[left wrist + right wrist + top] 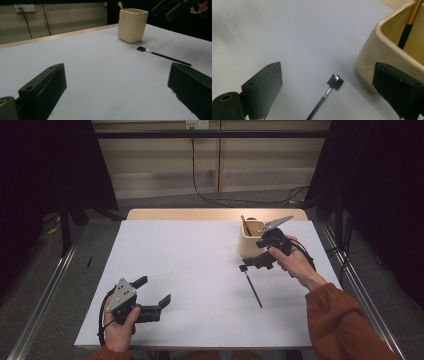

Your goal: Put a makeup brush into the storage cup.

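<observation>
Two risks stand out: the right gripper, jaws apart over the black brush lying centre-right, could knock the cream cup just beside it or skid the thin handle. Left gripper, jaws apart, empty.

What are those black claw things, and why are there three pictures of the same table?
A person sits at a table covered with a white sheet and holds a grabbing tool in each hand. Each tool ends in a claw with two black jaws.

The high view looks down from above. There the left claw is near the person, open and empty. The right claw is farther away, also open and holding nothing.

The other two pictures come from little cameras riding on the claws, so you see the jaws poking up from the bottom.

On the sheet stands a cream cup with a stick inside. A thin black brush lies beside it, right between the right claw's jaws, not gripped yet.
</observation>
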### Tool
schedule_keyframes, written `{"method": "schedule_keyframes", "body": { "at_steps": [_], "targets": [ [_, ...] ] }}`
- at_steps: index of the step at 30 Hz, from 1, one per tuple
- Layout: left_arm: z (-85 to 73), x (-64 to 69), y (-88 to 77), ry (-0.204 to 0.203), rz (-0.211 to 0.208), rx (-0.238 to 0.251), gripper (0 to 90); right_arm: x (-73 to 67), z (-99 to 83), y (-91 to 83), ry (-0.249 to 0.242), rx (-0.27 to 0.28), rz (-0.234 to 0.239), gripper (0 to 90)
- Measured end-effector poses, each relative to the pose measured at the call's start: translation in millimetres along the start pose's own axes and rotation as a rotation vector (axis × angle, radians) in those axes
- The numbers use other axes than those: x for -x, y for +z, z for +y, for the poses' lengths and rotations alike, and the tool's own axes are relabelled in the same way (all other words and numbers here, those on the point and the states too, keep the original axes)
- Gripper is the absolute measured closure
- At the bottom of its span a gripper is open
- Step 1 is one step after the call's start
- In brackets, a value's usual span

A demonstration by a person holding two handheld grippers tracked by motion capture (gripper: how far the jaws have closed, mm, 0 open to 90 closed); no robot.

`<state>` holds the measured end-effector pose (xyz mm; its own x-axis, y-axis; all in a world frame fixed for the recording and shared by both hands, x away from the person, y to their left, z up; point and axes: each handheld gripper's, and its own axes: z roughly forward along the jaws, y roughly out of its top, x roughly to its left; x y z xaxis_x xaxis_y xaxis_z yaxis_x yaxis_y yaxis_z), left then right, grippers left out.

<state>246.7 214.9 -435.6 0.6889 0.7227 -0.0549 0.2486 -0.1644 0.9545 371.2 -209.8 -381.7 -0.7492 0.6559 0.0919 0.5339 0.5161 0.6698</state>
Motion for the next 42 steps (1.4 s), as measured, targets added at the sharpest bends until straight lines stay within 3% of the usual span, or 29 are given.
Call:
{"method": "schedule_keyframes", "body": {
  "at_steps": [3,6,11,15,19,23,26,33,36,42],
  "targets": [
    [-0.1,-0.2,-0.5,-0.002,0.002,0.001,2.0,0.6,-2.6,8.9,-0.001,-0.106,0.002,11.3],
    [-0.3,-0.3,-0.5,-0.001,0.001,0.0,1.9,2.0,-6.5,15.2,0.005,-0.171,0.031,11.2],
    [-0.4,0.3,0.4,0.008,-0.002,-0.005,1.7,5.9,-8.9,17.4,0.022,-0.214,0.062,10.2],
    [-0.7,0.9,1.1,0.014,-0.004,-0.013,1.7,3.1,-13.1,22.7,-0.001,-0.269,0.039,11.1],
    [-1.0,1.0,1.6,0.013,-0.009,-0.016,1.7,2.1,-14.9,26.1,0.014,-0.302,0.052,12.3],
    [-1.3,0.2,1.9,0.009,-0.008,-0.018,1.7,4.1,-14.6,27.4,0.078,-0.317,0.091,12.7],
    [-1.2,0.5,1.8,0.011,-0.009,-0.019,1.7,5.6,-15.4,31.8,0.108,-0.36,0.098,13.2],
    [-1.3,0.8,2.3,0.012,-0.013,-0.02,1.7,10.7,-15.5,40.1,0.15,-0.419,0.089,23.8],
    [-1.3,0.4,2.0,0.013,-0.012,-0.02,1.7,12.8,-16.4,43.3,0.13,-0.449,0.09,33.8],
    [-1.5,0.1,1.9,0.014,-0.011,-0.023,1.7,11.6,-14.4,54.3,0.139,-0.488,0.065,36.6]
  ]
}}
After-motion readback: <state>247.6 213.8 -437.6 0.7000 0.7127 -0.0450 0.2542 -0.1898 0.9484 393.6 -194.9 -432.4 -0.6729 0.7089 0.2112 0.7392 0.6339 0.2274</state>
